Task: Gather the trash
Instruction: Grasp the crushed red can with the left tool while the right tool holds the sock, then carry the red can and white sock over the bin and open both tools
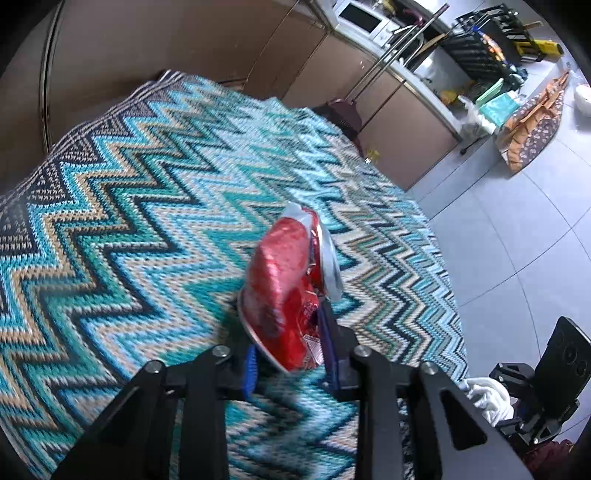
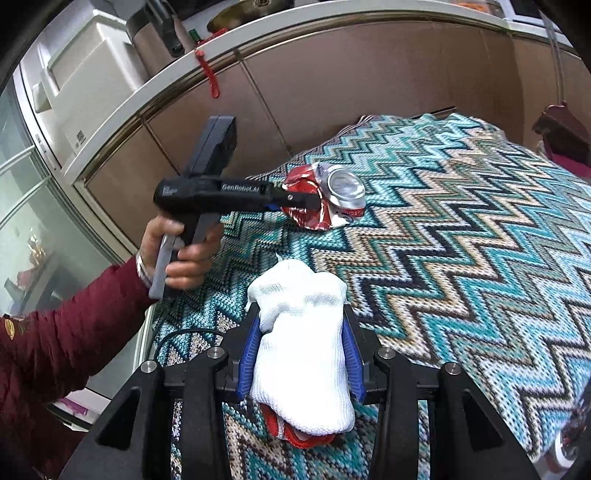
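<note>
Clearly two grips at once. Left gripper (image 1: 288, 354), low centre of its own wrist view, clamped on a crushed red can (image 1: 284, 291): blue pads (image 1: 250, 367) pressed against the can's dented sides, silver end tilted toward the upper right. Same can (image 2: 325, 197) seen from the right wrist view, centre of the frame, pinched at the tip of the left gripper (image 2: 295, 201) and held over the zigzag blanket (image 2: 461, 240); whether it touches the cloth, cannot tell. Hand (image 2: 181, 251) wrapped round the grey handle at left centre, dark red sleeve (image 2: 55, 332) running off to the lower left.

Right gripper (image 2: 301, 350), bottom centre of its view, closed on a white sock (image 2: 303, 343): blue pads (image 2: 249, 354) squeezing the bundle from both sides, toe end poking up past the fingertips, a scrap of red and white cloth (image 2: 295, 435) hanging out beneath. In the left wrist view, lower right corner, a bit of that white sock (image 1: 487, 398) and black gripper body just visible.

Blanket (image 1: 129, 221) in teal, tan and black chevrons filling most of both frames. Brown cabinet fronts (image 2: 351, 92) behind, grey tiled floor (image 1: 517, 229) at right, a microwave (image 1: 364, 18) on the counter at top.
</note>
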A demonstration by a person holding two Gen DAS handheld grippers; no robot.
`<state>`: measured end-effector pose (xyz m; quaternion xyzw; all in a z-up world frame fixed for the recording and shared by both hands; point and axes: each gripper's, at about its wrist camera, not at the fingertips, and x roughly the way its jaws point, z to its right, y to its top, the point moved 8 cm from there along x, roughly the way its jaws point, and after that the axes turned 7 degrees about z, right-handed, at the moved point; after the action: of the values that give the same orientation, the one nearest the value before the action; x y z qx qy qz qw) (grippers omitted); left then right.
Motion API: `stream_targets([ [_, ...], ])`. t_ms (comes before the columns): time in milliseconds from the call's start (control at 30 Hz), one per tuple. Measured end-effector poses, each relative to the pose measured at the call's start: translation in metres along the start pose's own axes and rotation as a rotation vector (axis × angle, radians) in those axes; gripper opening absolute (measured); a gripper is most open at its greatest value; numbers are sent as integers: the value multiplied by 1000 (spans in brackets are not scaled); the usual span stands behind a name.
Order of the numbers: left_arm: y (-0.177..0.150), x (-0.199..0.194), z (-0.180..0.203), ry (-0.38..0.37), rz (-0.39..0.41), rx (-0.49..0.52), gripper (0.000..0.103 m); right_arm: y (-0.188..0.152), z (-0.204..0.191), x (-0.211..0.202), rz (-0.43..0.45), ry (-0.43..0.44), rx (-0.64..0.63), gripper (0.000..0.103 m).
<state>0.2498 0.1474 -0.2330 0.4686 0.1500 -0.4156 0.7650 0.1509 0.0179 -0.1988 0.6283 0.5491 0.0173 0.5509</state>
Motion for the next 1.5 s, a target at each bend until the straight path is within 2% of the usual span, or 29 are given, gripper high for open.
stream_targets([
  [100, 2, -8, 10, 10, 35, -4, 19, 0, 5, -15, 28, -19, 6, 39],
  [267, 6, -25, 46, -25, 76, -1, 19, 2, 29, -52, 113, -59, 62, 38],
  [433, 9, -23, 115, -95, 70, 55, 19, 3, 63, -103, 214, -150, 115, 38],
  [567, 4, 0, 178, -149, 15, 111, 19, -6, 119, -156, 289, -290, 192, 38],
  [733, -9, 59, 269, -211, -90, 193, 19, -26, 200, -217, 330, -514, 270, 38],
  [933, -39, 140, 352, -196, -207, 296, 19, -56, 290, -241, 294, -678, 362, 38],
  [1167, -72, 241, 400, -105, -312, 367, 19, -83, 361, -240, 269, -739, 469, 40],
  [1267, -84, 273, 409, -62, -332, 370, 20, -91, 384, -237, 262, -743, 508, 44],
  [1300, -87, 282, 411, -57, -342, 366, 20, -93, 388, -236, 261, -744, 519, 48],
  [1400, -96, 303, 417, -49, -360, 348, 31, -97, 403, -237, 259, -774, 536, 53],
  [1433, -98, 307, 418, -55, -360, 339, 40, -98, 407, -238, 261, -781, 541, 55],
  [1500, -98, 309, 419, -68, -360, 324, 43, -99, 409, -244, 268, -801, 546, 56],
])
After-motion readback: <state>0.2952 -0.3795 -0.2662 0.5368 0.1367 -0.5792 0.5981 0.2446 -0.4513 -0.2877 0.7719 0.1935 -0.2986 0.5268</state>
